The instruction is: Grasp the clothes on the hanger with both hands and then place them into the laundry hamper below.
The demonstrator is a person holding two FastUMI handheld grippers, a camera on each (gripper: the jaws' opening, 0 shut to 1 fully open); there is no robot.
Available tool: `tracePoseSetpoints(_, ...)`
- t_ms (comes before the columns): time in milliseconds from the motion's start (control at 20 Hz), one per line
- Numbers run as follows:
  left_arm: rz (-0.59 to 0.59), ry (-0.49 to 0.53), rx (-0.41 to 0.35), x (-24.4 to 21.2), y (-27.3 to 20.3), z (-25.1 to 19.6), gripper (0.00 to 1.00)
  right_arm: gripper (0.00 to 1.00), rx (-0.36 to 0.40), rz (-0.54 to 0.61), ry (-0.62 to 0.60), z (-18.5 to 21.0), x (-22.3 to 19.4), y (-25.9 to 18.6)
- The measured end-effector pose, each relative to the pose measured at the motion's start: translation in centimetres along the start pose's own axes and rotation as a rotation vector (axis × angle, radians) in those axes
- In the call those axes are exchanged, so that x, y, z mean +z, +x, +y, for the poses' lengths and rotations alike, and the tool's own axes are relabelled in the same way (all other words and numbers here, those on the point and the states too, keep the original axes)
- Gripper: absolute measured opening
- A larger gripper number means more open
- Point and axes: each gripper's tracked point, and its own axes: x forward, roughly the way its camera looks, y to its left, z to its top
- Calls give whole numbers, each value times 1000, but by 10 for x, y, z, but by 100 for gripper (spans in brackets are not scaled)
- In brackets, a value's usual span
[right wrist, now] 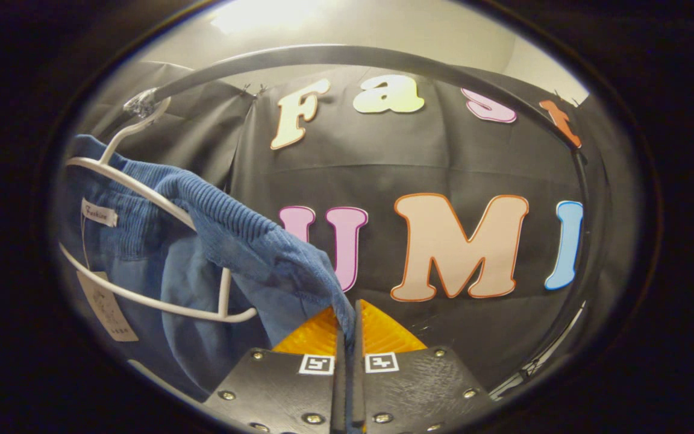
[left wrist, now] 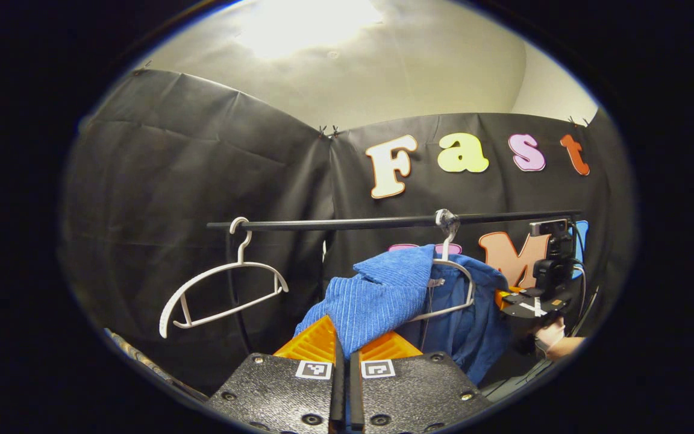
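A black rail (left wrist: 383,222) runs across the booth, and everything here hangs from it. In the left gripper view a bare white hanger (left wrist: 220,289) hangs tilted near the rail's left end, well apart from the clothes. The second hanger (left wrist: 452,283) hangs farther right on the rail, its hook wrapped in something shiny. The blue clothes (left wrist: 377,295) are draped over it, bunched and pulled to one side below the rail. The left gripper (left wrist: 343,346) is closed tight on a fold of the ribbed blue cloth, with both fingers pressing it. The other gripper (left wrist: 537,301) shows beside the clothes under the rail's right end, with a bit of a hand (left wrist: 555,340) below it. In the right gripper view the right gripper (right wrist: 347,328) pinches a corner of the blue clothes (right wrist: 250,241), fingers nearly together. The hanger (right wrist: 160,259) partly hides the cloth behind it. A small white label (right wrist: 99,213) sits at the collar and a paper tag (right wrist: 106,307) hangs lower; their writing is too small to read.
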Motion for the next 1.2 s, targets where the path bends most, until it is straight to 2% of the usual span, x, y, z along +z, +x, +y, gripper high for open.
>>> tracePoseSetpoints(500, -13, 59, -56, 19, -5, -2, 2, 4, -11, -59, 63, -10, 20, 41)
tracePoseSetpoints(600, -21, 24, -74, 28, -6, -3, 2, 4, -9, -60, 58, -8, 20, 46)
tracePoseSetpoints(700, -19, -68, -77, 34, -5, 0, 2, 4, -5, -74, 33, -4, 24, 50)
tracePoseSetpoints(850, -23, -132, -44, 35, 5, 23, 2, 4, 1, -85, 29, -1, 26, 53)
tracePoseSetpoints(900, -15, -129, -33, 33, 7, 31, 5, 4, 1, -88, 30, 0, 26, 54)
tracePoseSetpoints(1000, -26, -104, -17, 36, 11, 44, 2, 4, 3, -91, 31, 2, 25, 55)
tracePoseSetpoints(1150, -29, -47, 7, 37, 17, 58, 5, 4, 10, -81, 26, 6, 19, 55)
tracePoseSetpoints(1200, -33, -38, 16, 37, 19, 65, 2, 4, 14, -76, 23, 7, 17, 55)
